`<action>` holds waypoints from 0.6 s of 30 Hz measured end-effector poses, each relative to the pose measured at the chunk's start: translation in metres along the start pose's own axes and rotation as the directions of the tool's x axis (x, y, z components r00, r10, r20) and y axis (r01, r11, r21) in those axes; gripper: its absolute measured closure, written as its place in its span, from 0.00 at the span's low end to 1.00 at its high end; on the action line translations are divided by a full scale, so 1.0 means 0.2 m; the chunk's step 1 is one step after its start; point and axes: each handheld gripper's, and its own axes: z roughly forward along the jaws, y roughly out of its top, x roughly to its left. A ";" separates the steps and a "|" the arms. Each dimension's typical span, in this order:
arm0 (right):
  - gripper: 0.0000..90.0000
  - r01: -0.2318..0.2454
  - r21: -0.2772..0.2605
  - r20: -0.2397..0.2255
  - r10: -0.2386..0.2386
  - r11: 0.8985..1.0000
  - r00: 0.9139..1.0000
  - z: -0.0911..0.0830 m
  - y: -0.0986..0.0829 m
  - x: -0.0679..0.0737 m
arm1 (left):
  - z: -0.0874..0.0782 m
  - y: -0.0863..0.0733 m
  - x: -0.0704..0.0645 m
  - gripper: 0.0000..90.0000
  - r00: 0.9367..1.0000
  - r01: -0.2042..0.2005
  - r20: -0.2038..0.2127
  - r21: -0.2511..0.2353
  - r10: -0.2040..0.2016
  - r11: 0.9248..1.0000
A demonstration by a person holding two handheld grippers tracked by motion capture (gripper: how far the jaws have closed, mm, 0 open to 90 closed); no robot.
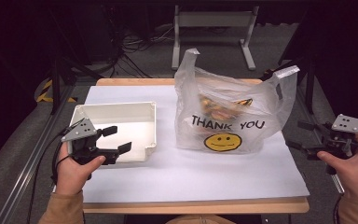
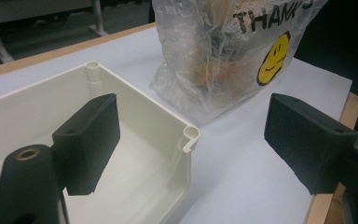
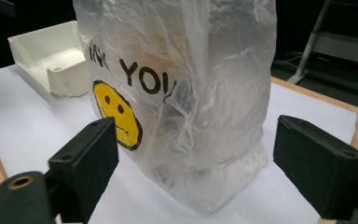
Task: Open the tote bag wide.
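Note:
A clear plastic bag (image 1: 228, 112) printed THANK YOU with a yellow smiley stands upright mid-table, with orange and dark items inside; it also appears as the bag (image 2: 223, 51) and the bag (image 3: 186, 93). Left of it sits an empty white bin (image 1: 116, 126), seen close as the bin (image 2: 135, 140) and far off as the bin (image 3: 51, 56). My left gripper (image 1: 114, 140) is open over the bin's front right corner; in its own view the left gripper (image 2: 191, 144) holds nothing. My right gripper (image 1: 303, 137) is open just right of the bag; the right gripper (image 3: 196, 163) frames the bag's lower edge without touching.
A white sheet (image 1: 191, 172) covers the wooden table (image 1: 196, 205). A metal stand (image 1: 212, 32) and cables lie on the floor beyond the far edge. Frame rails run along both sides of the table.

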 end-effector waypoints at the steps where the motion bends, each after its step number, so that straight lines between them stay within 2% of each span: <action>1: 0.13 0.004 -0.003 -0.002 -0.004 1.000 1.000 0.00 0.00 0.00 | 0.00 0.00 0.00 0.21 1.000 -0.005 -0.002 -0.003 0.005 1.000; 3: 0.12 0.003 -0.008 0.001 -0.003 1.000 1.000 0.00 0.00 0.00 | 0.01 0.01 -0.01 0.22 1.000 -0.001 -0.008 -0.005 0.001 1.000; 6: 0.10 0.010 -0.017 0.007 -0.010 1.000 1.000 -0.01 0.00 0.00 | 0.01 0.02 -0.04 0.23 0.999 -0.028 -0.032 -0.002 0.028 1.000; 13: 0.09 0.025 -0.019 0.026 -0.025 1.000 0.999 -0.02 0.01 0.01 | 0.03 0.04 -0.07 0.25 0.999 -0.039 -0.012 -0.010 0.039 0.999; 18: 0.11 0.045 -0.023 0.018 -0.045 0.999 0.999 -0.02 0.02 0.02 | 0.04 0.07 -0.10 0.25 0.999 -0.034 -0.012 -0.020 0.034 0.999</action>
